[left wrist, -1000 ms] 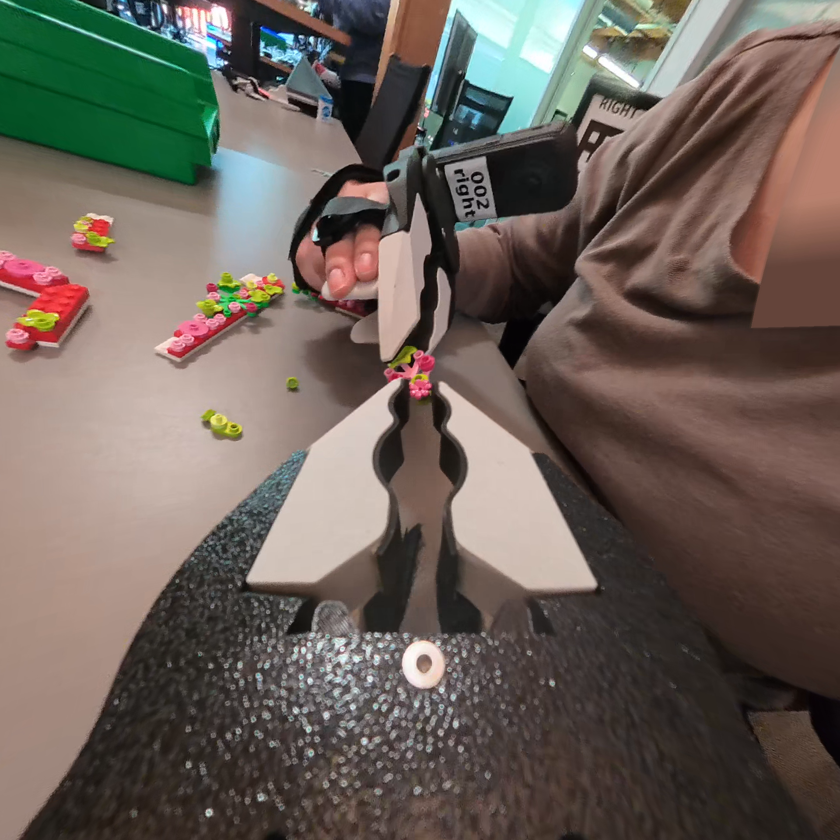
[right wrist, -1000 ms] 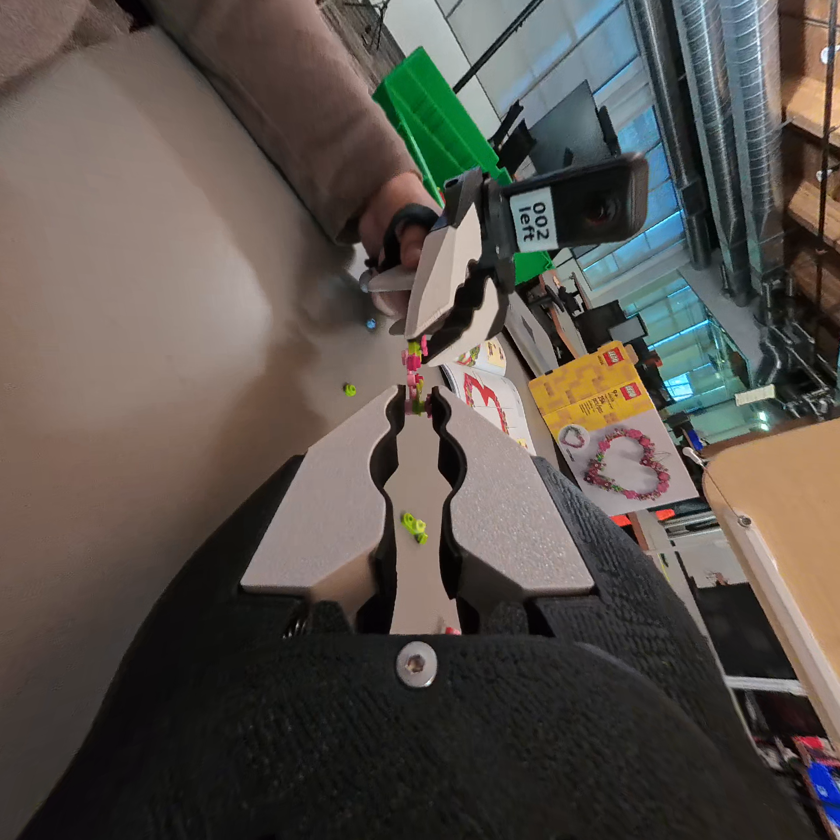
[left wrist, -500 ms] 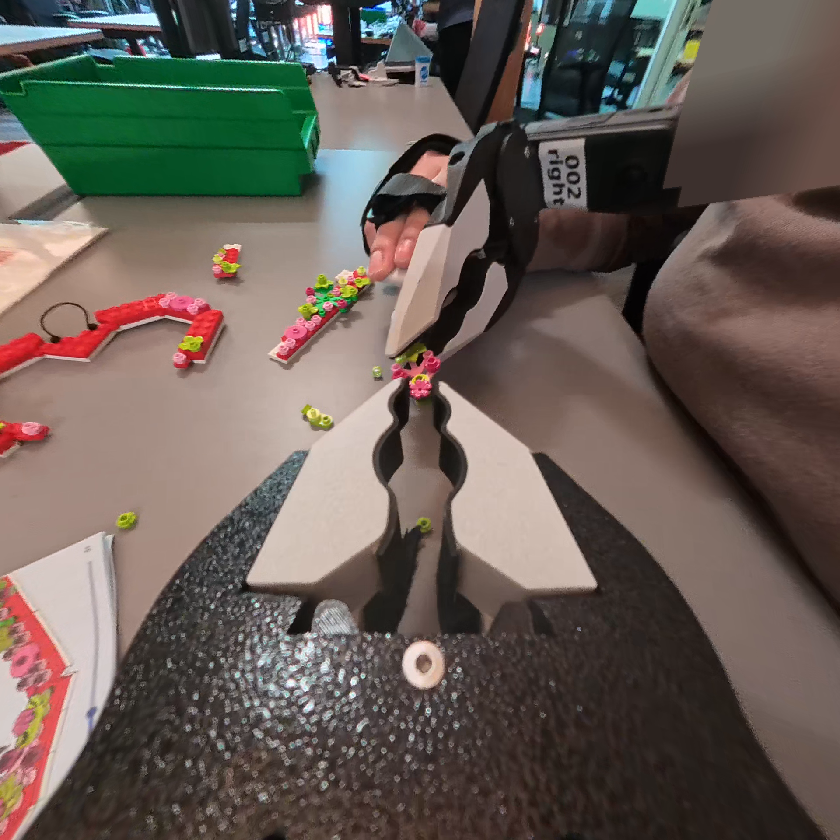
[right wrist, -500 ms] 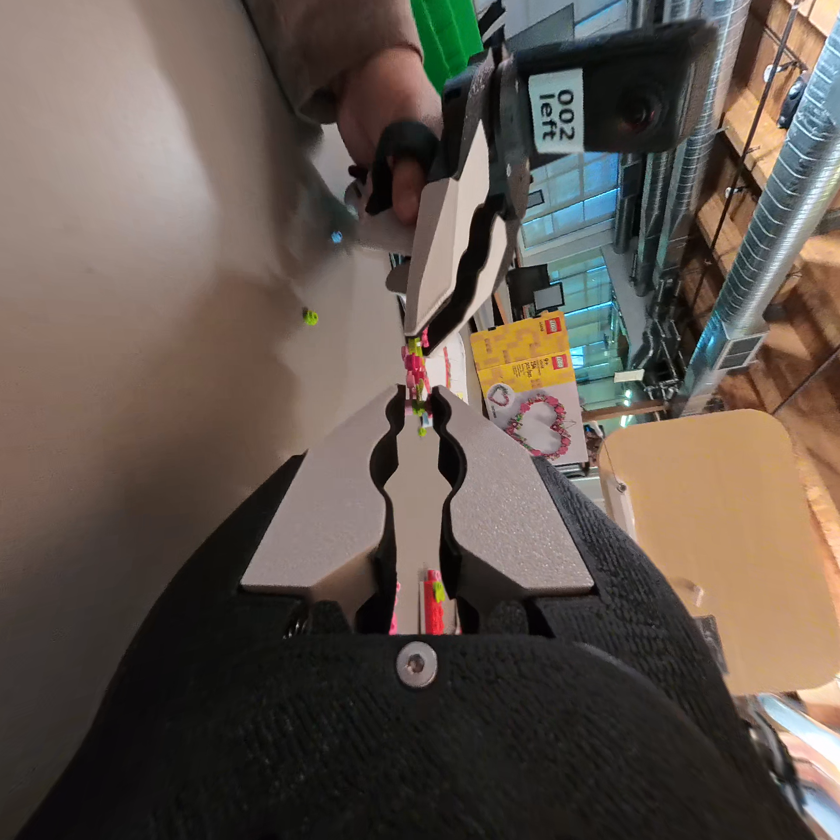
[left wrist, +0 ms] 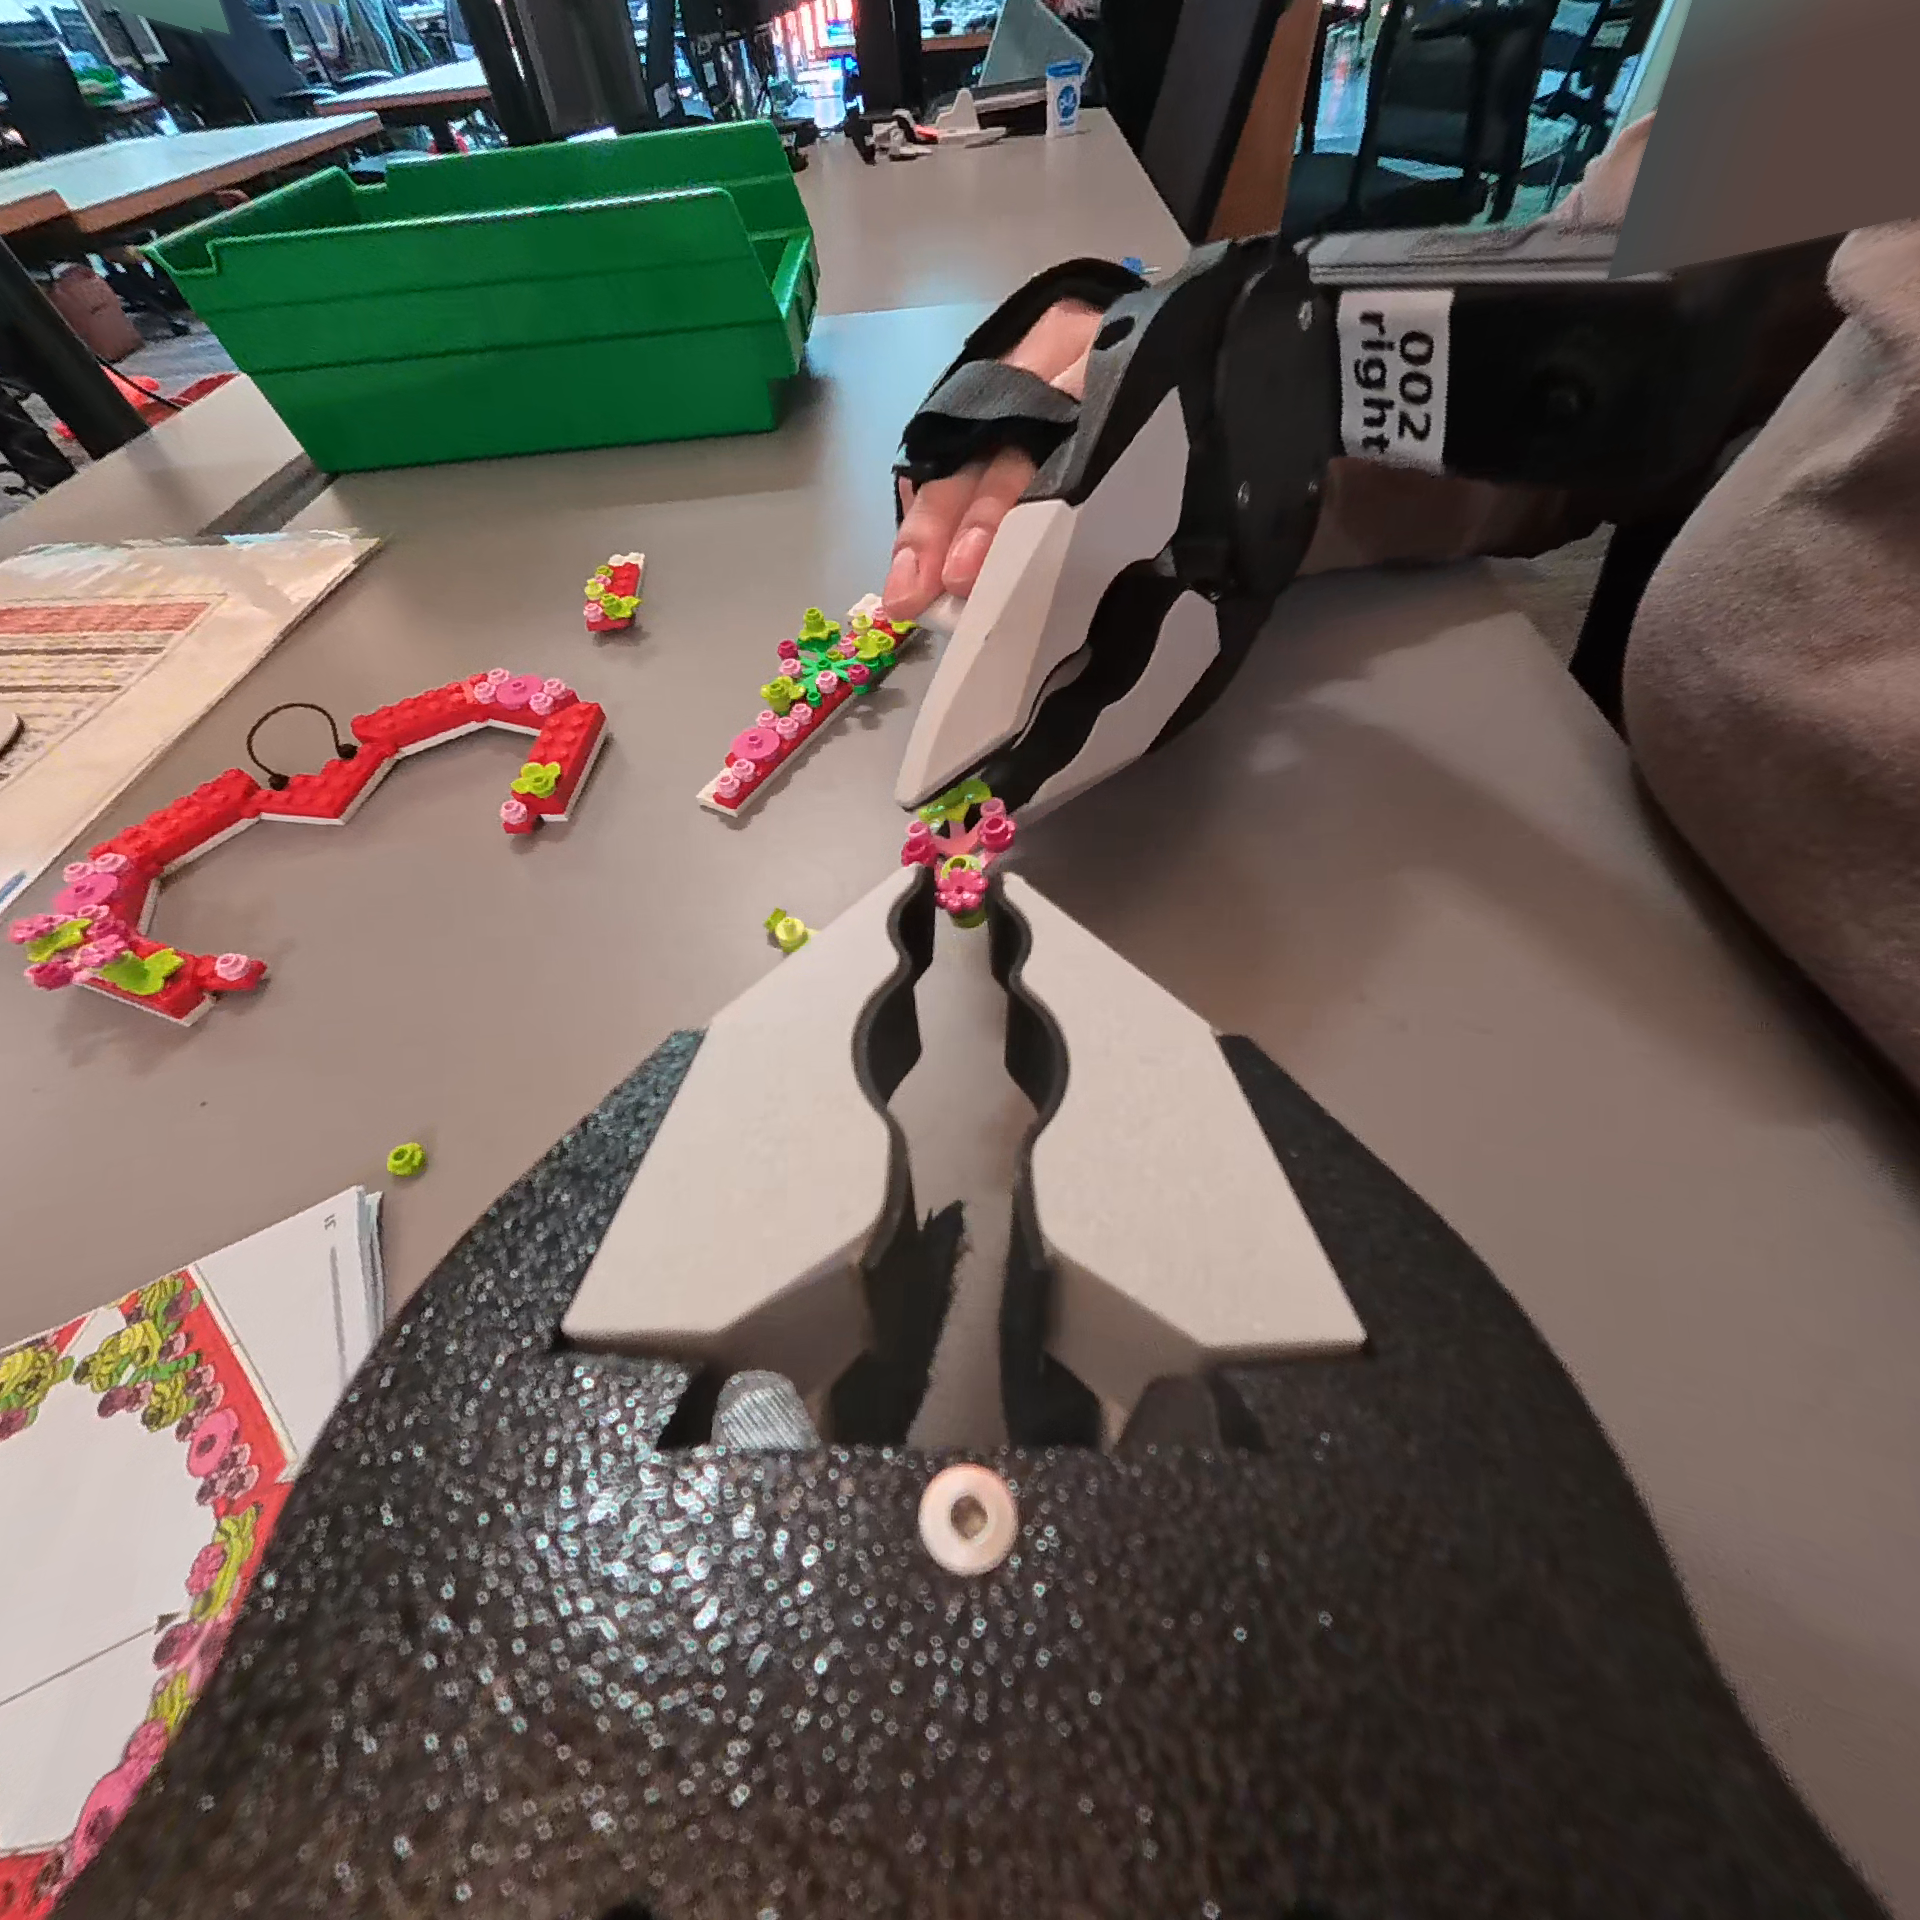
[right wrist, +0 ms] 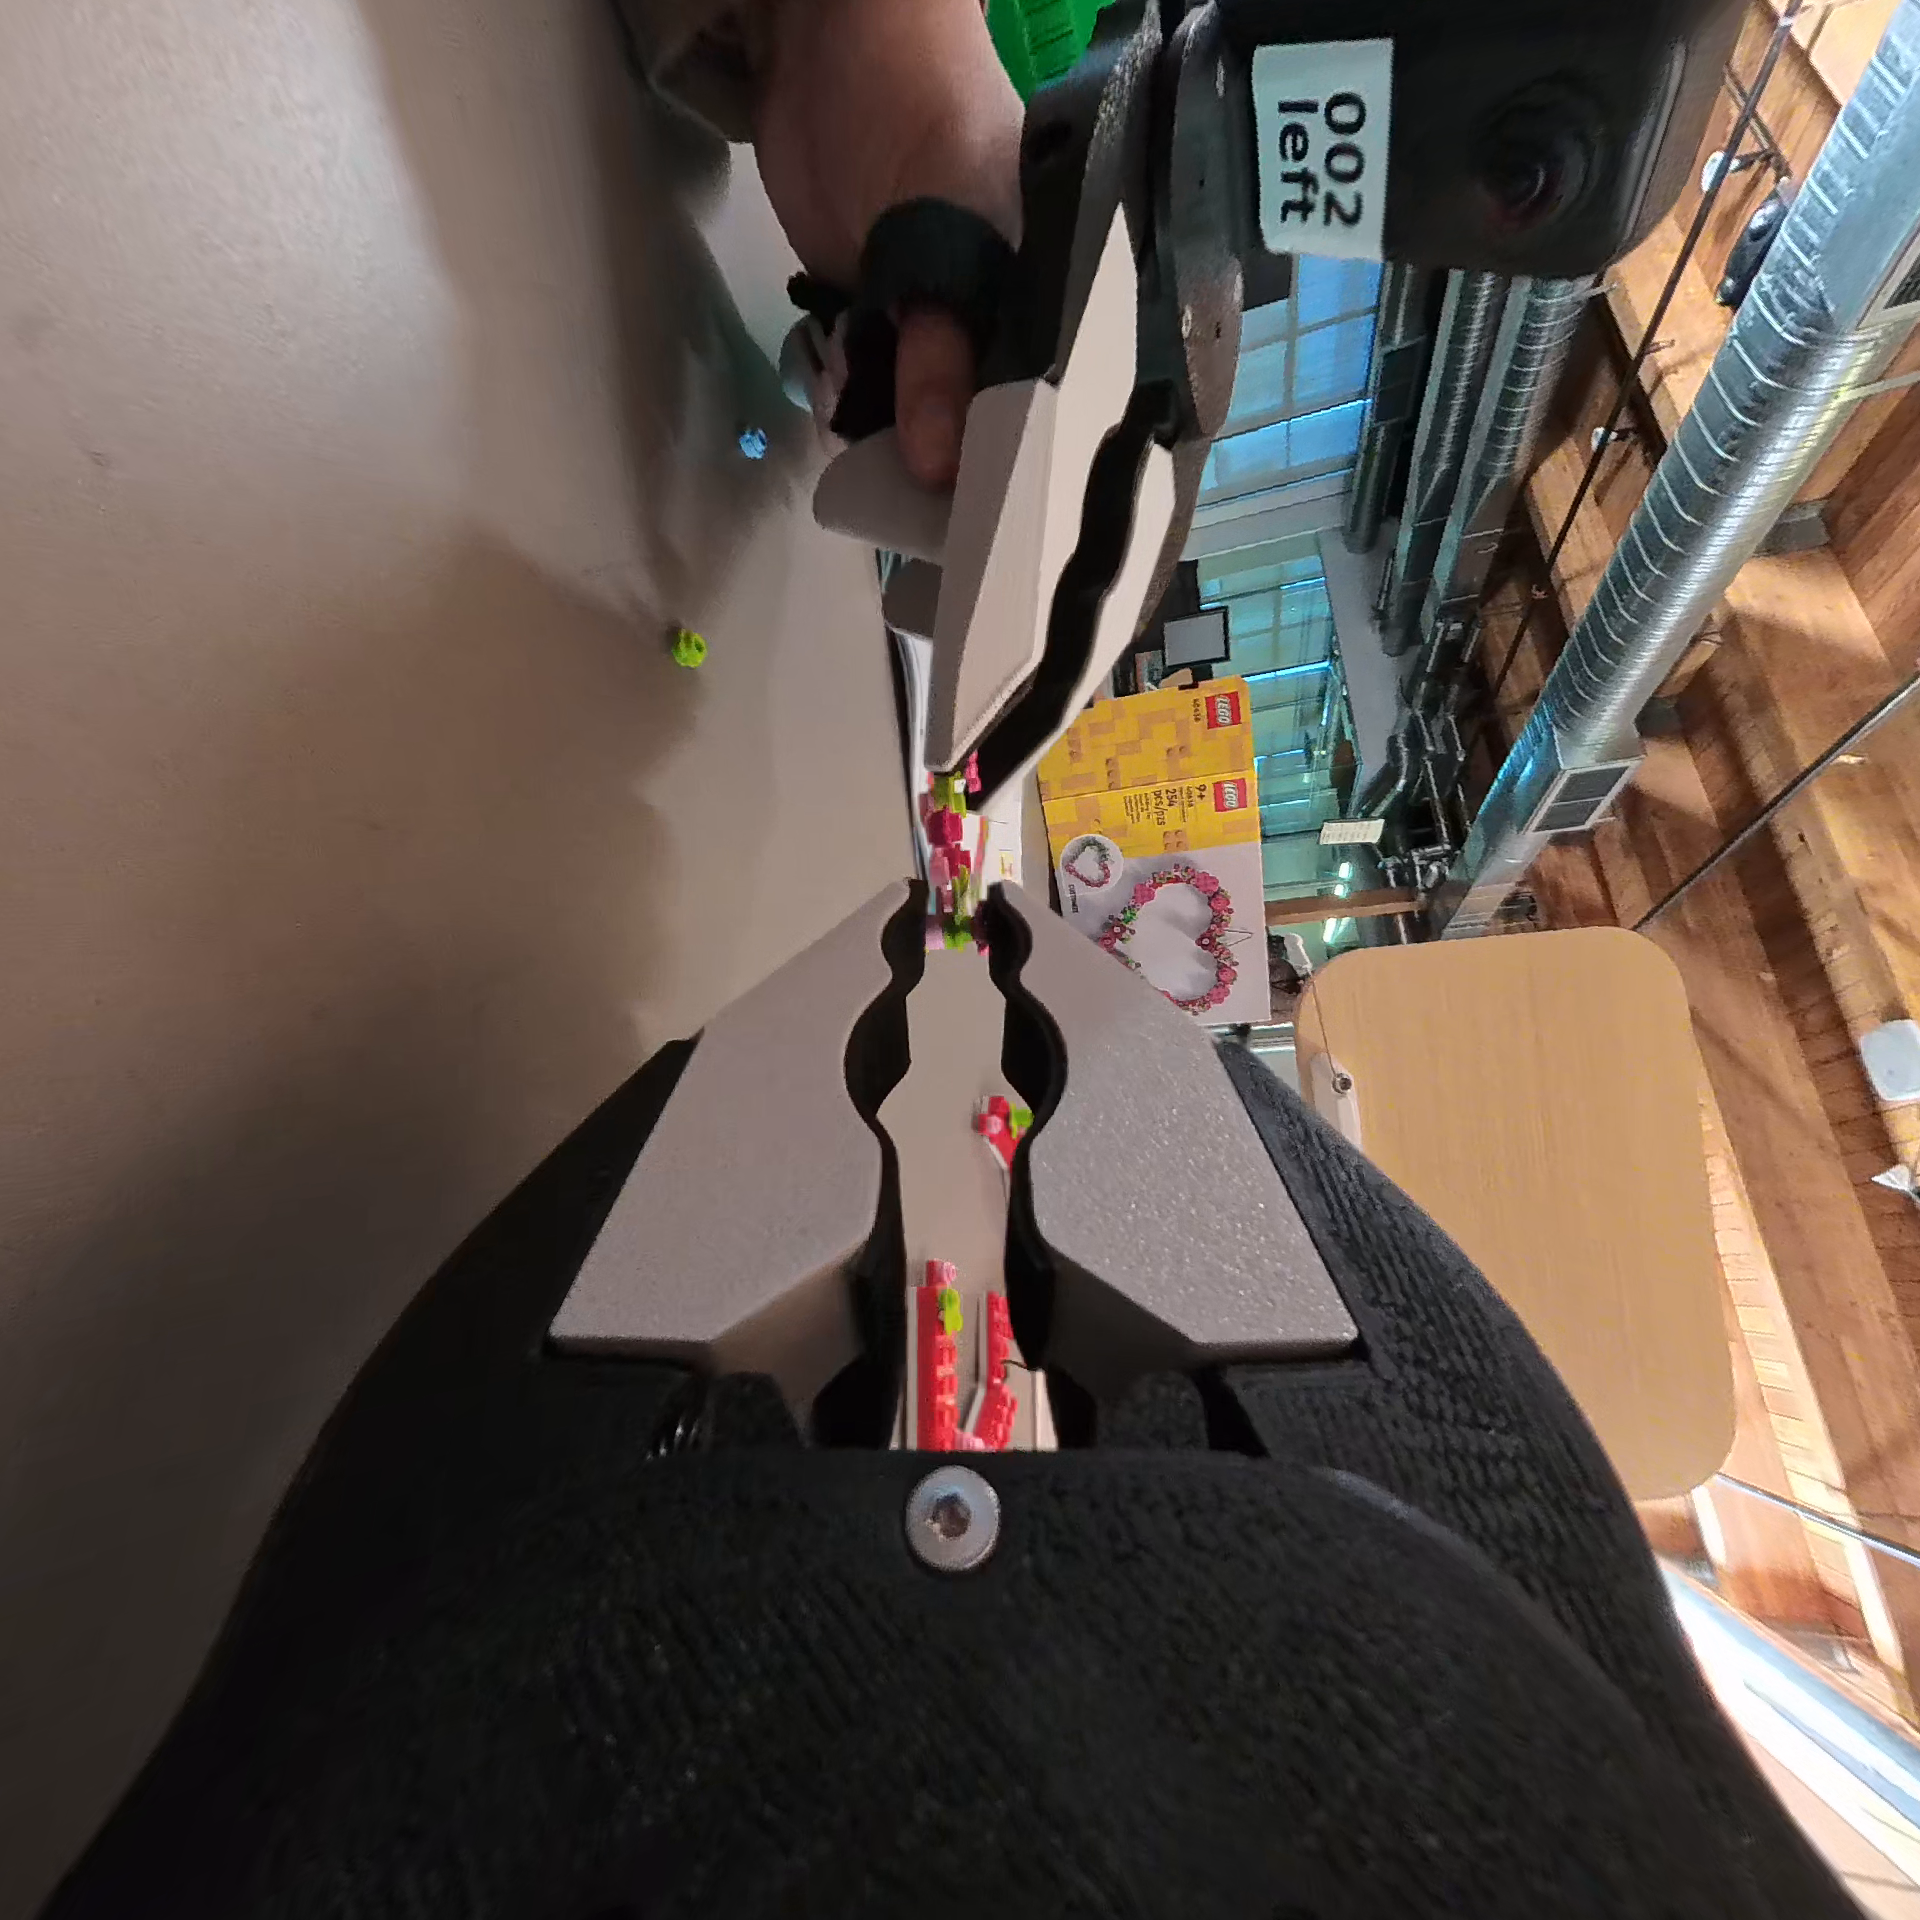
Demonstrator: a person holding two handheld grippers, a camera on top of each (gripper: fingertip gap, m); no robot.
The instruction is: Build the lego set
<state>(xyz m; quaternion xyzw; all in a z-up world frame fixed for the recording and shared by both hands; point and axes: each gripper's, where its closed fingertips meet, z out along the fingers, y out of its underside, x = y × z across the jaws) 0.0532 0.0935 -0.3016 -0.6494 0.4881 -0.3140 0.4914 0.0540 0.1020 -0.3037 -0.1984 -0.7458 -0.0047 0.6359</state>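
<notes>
A small flower cluster [left wrist: 958, 844] of pink and lime pieces hangs in the air above the grey table [left wrist: 520, 987]. My left gripper [left wrist: 958, 885] is shut on its near end. My right gripper [left wrist: 966, 798] comes in from the upper right and is shut on its far end. In the right wrist view the same cluster [right wrist: 948, 857] sits between my right gripper [right wrist: 954, 906] and my left gripper [right wrist: 961, 781], tip to tip. A red heart-frame section [left wrist: 416, 743] and a flowered strip [left wrist: 810, 707] lie on the table to the left.
A green bin [left wrist: 499, 312] stands at the back left. An instruction booklet [left wrist: 156, 1507] lies at the near left. Loose lime pieces [left wrist: 787, 928] [left wrist: 405, 1158] lie near my left gripper. A small built piece [left wrist: 613, 597] lies behind. The person's body [left wrist: 1766, 779] is at the right. The set's box [right wrist: 1153, 831] stands beyond. My left and right fingertips are right by each other.
Both grippers have kept hold of the flower cluster while turning together. The left wrist view has swung away from the person's body towards the table, and the two grippers look closer to each other.
</notes>
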